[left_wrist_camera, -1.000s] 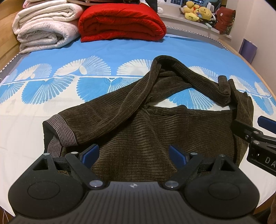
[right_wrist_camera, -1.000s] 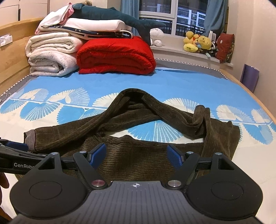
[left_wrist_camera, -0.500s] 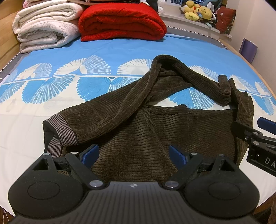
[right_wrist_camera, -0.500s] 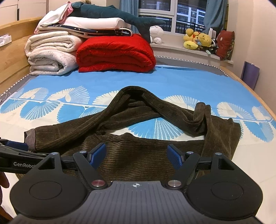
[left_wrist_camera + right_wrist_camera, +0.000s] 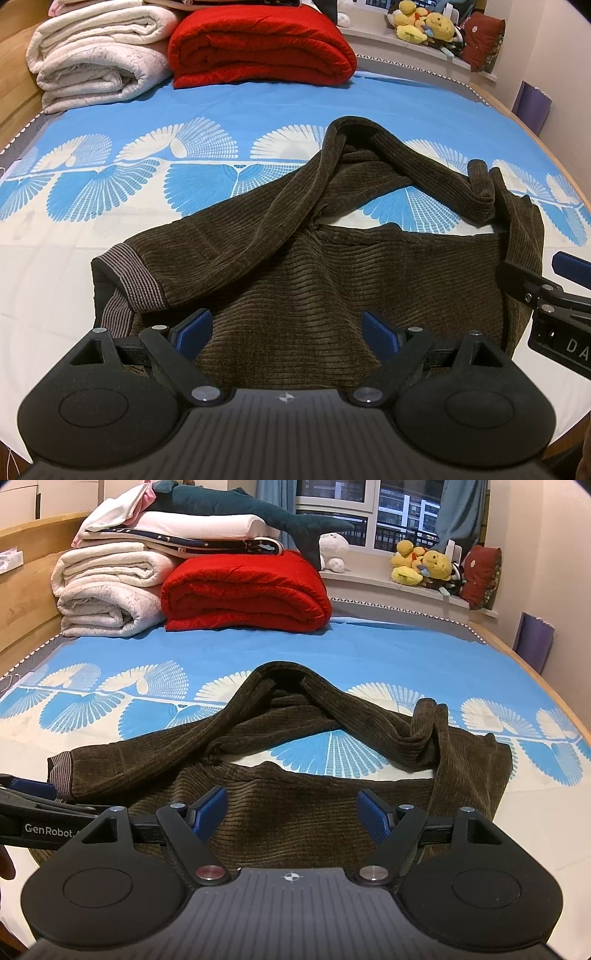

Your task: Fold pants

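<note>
Pants (image 5: 314, 280) lie crumpled on the bed (image 5: 221, 110), unmoved since before; both grippers' jaws stay wide open, empty.

Bed (image 5: 369, 646) with blue fan-print sheet, wood frame (image 5: 26, 590). Red blanket (image 5: 243, 590) and white blankets (image 5: 107, 594) stacked at the far end. Window (image 5: 369, 513), dark outside, blue curtains (image 5: 458, 513), plush toys (image 5: 424, 566) on the sill. Cream walls (image 5: 554, 572).

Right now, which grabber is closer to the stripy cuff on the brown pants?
Left. The left gripper sits just beside the striped cuff, which lies by its left finger. The right gripper is further along the pants, toward their other end.
</note>
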`<state>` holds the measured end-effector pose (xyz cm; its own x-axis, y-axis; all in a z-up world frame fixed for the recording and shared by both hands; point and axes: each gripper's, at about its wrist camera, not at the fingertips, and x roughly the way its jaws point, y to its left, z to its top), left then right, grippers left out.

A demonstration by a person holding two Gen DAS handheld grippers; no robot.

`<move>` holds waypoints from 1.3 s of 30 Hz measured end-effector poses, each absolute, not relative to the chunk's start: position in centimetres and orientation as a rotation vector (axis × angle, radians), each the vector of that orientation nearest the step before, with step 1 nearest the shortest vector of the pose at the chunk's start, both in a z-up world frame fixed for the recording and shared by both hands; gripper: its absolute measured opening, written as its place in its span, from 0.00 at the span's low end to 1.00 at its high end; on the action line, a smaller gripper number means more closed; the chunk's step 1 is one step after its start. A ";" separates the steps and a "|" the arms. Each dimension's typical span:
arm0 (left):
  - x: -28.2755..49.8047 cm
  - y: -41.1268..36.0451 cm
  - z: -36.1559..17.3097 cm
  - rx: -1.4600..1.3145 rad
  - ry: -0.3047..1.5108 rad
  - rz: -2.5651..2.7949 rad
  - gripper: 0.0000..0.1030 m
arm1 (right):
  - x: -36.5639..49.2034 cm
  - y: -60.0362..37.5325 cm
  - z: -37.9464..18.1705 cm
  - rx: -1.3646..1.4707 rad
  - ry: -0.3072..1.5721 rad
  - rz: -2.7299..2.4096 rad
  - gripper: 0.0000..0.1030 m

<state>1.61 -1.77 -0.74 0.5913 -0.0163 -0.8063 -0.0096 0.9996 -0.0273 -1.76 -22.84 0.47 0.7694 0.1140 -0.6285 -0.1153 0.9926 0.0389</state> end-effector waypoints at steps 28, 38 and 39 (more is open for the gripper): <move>8.9 4.5 -5.6 0.334 1.084 -0.183 0.61 | 6.4 -34.0 -0.6 0.116 0.766 -0.045 0.37; 9.6 3.7 -9.9 0.709 1.054 -0.194 0.23 | 10.6 -39.7 -8.5 0.133 1.014 -0.155 0.55; 9.8 3.9 -9.3 0.700 1.040 -0.200 0.12 | 10.8 -39.7 -9.2 0.147 1.036 -0.150 0.55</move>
